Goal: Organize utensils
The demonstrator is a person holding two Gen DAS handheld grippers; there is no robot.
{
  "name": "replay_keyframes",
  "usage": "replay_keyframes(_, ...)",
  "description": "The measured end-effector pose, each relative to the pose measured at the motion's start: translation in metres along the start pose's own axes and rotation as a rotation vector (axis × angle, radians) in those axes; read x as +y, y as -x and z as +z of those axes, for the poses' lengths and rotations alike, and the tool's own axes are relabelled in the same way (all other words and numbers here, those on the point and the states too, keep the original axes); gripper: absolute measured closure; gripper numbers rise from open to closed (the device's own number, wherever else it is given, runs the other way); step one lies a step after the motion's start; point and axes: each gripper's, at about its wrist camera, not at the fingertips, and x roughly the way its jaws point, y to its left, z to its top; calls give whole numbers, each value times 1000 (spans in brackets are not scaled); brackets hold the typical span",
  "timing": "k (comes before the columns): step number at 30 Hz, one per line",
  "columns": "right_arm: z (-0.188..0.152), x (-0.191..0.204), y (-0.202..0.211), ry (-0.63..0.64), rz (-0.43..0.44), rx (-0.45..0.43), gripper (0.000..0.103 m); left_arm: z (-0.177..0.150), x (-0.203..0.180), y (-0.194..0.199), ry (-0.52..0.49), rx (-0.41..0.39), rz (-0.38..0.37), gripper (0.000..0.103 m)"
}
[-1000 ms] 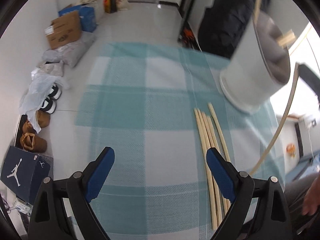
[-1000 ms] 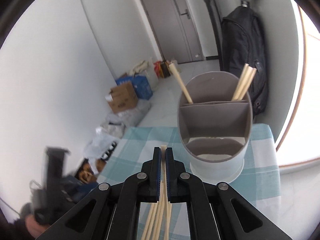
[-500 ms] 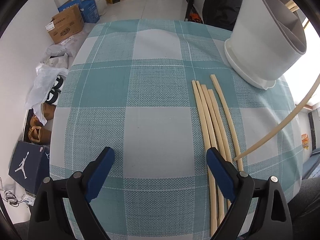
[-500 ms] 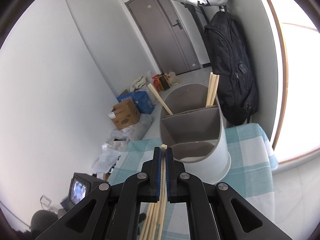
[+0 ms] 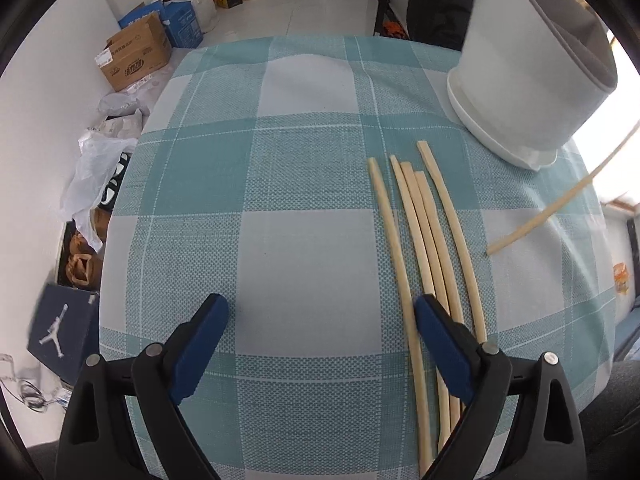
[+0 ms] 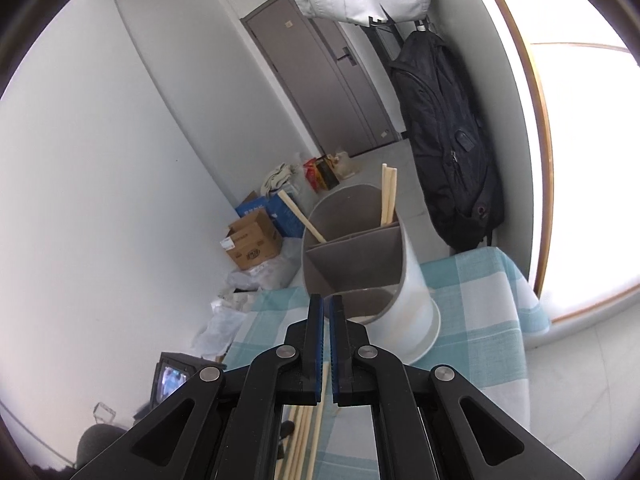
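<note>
Several pale wooden chopsticks (image 5: 424, 248) lie side by side on the checked teal tablecloth (image 5: 280, 200). My left gripper (image 5: 320, 344) is open just above the cloth, its right finger over the chopsticks' near ends. A white utensil holder (image 5: 528, 80) with grey dividers stands at the far right; in the right wrist view (image 6: 368, 264) it holds three chopsticks. My right gripper (image 6: 326, 316) is shut on one chopstick (image 6: 320, 400), raised above the table before the holder. That chopstick hangs in the air at the right of the left wrist view (image 5: 560, 204).
Cardboard boxes (image 5: 136, 56), bags and shoes lie on the floor left of the table. A black backpack (image 6: 448, 140) hangs on the wall behind the holder. The table edge drops off at the right, near a bright window.
My right gripper has lifted its chopstick higher and tilted; its tip no longer shows above the pads. My left gripper has come down and forward over the cloth beside the lying chopsticks.
</note>
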Motion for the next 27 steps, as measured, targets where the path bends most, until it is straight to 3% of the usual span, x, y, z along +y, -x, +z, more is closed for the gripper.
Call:
replay_keyframes(6,-2,-7,-2,-41,14,44,101,8,4,-4,13,14,-2,10)
replay_keyframes(11,-5,-28,-1,-128,25,82,101,17,4,-5,5,6,-14,19)
replay_keyframes(14,-7,-41,-3,-194,21,108,100,27,3,-6,-1,-6,-17,32)
replay_keyframes(22,-8,-81,-5,-335,-76,133,97,46,-10,-10,-69,-42,-42,89)
replay_keyframes(24,-11,-93,-9,-372,-105,154,97,45,-9,-10,-83,-58,-58,97)
replay_keyframes(27,-17,-112,-19,-424,-149,202,91,42,-5,-8,-73,-70,-83,101)
